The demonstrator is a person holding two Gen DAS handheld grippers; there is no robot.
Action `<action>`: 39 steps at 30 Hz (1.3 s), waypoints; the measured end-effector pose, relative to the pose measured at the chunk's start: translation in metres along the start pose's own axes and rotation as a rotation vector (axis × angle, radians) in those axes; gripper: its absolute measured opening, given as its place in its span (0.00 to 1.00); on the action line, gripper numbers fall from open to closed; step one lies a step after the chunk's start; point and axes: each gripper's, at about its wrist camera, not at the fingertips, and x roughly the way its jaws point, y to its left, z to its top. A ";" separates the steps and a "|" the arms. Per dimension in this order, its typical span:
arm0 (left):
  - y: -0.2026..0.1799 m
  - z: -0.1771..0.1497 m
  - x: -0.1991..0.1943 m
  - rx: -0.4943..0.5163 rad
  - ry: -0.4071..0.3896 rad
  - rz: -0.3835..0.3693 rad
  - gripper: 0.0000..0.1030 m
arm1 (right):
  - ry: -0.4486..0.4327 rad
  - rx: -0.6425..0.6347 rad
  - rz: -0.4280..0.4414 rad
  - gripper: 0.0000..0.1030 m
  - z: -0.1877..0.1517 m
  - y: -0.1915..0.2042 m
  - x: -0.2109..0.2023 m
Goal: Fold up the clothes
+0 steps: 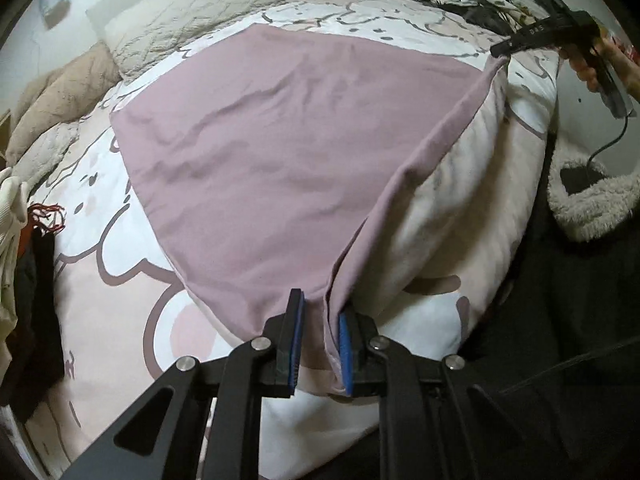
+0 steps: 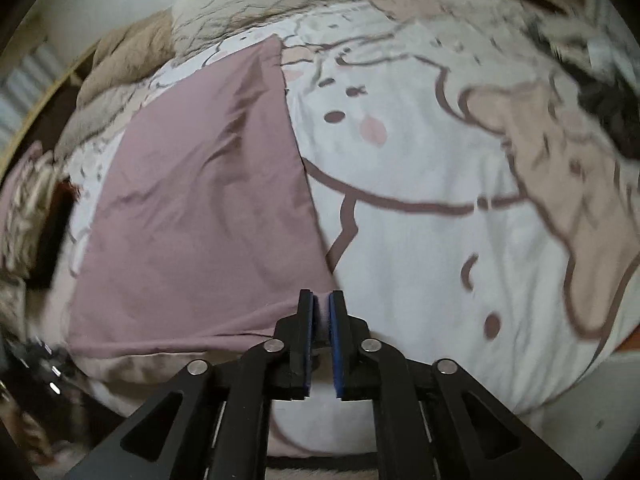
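Both grippers, left gripper (image 1: pixel 320 320) and right gripper (image 2: pixel 322 312), pinch pink cloth (image 1: pixel 280 152) corners.

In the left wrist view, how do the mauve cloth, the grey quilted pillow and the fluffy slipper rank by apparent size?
1. mauve cloth, largest by far.
2. grey quilted pillow.
3. fluffy slipper.
The pillow and the slipper look close in size; the pillow lies farther away, so their order is unsure.

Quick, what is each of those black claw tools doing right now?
Left gripper: closed on a near corner of the mauve fabric sheet.
Right gripper: closed on another corner of it.
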 end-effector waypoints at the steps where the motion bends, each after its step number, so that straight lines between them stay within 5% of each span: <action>1: 0.000 0.000 0.002 0.003 0.007 -0.004 0.15 | -0.009 -0.020 -0.022 0.54 0.002 0.001 0.001; 2: 0.001 -0.002 0.004 0.004 0.014 -0.008 0.15 | -0.023 -0.046 -0.051 0.76 0.002 0.001 -0.002; 7: 0.006 -0.014 0.005 -0.009 0.025 -0.033 0.15 | -0.133 -0.350 -0.254 0.76 -0.017 0.018 -0.032; 16: 0.020 -0.011 0.007 -0.121 0.037 -0.113 0.15 | -0.225 -1.120 -0.253 0.76 -0.119 0.109 -0.039; 22: 0.032 -0.011 0.014 -0.202 0.060 -0.183 0.15 | -0.262 -1.334 -0.315 0.74 -0.161 0.121 0.005; 31: 0.033 -0.018 0.012 -0.196 0.048 -0.178 0.15 | -0.341 -1.354 -0.575 0.41 -0.163 0.113 0.043; 36: 0.002 -0.022 0.001 -0.023 -0.002 0.038 0.15 | -0.281 -1.450 -0.643 0.16 -0.162 0.087 0.057; 39: -0.026 -0.027 -0.018 0.084 -0.094 0.207 0.03 | -0.278 -1.464 -0.611 0.02 -0.157 0.087 0.052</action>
